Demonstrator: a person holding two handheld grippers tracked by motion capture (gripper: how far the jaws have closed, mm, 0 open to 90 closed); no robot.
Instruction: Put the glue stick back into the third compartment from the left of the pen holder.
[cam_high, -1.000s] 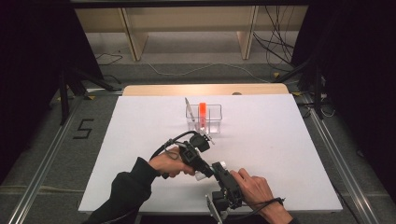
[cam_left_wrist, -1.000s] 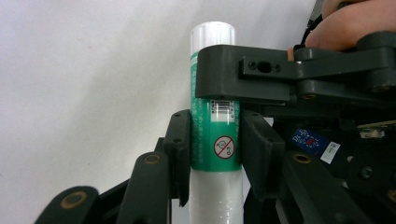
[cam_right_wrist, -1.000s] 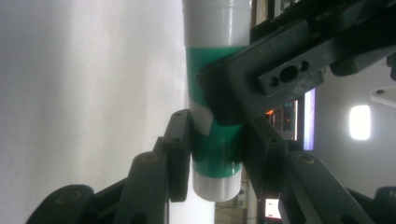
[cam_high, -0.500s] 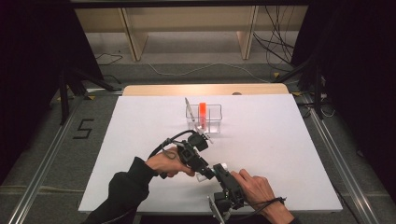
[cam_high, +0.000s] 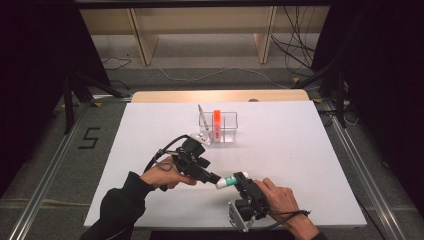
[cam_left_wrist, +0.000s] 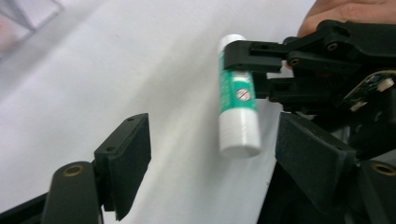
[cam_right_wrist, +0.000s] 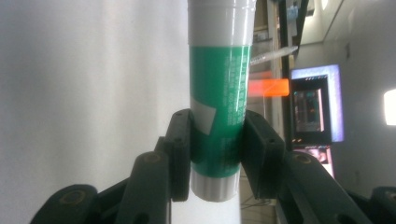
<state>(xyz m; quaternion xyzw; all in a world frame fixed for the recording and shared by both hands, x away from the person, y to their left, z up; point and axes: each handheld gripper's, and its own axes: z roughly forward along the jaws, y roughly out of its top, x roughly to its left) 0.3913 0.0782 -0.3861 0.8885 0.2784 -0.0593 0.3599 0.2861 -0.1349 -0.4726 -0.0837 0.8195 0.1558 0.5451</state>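
A green and white glue stick (cam_high: 226, 182) hangs just above the white table, and my right gripper (cam_high: 239, 178) is shut on its green middle (cam_right_wrist: 219, 93). The right gripper's own pads (cam_right_wrist: 180, 154) press on both sides of the stick. My left gripper (cam_high: 212, 177) points at the stick's white ribbed end (cam_left_wrist: 239, 135) from the left. Its jaws have just been opening and now stand wide apart (cam_left_wrist: 212, 142). That white end lies in front of them and neither pad touches it.
A clear two-part box (cam_high: 230, 125) stands past the hands at the table's middle, with an orange block (cam_high: 217, 122) upright in it and a pen (cam_high: 201, 117) leaning at its left. The white table (cam_high: 310, 160) reaches well to the right.
The left gripper's jaws have opened off the glue stick's white end and that hand has drawn back a little to the left. The right gripper has kept still with the stick.
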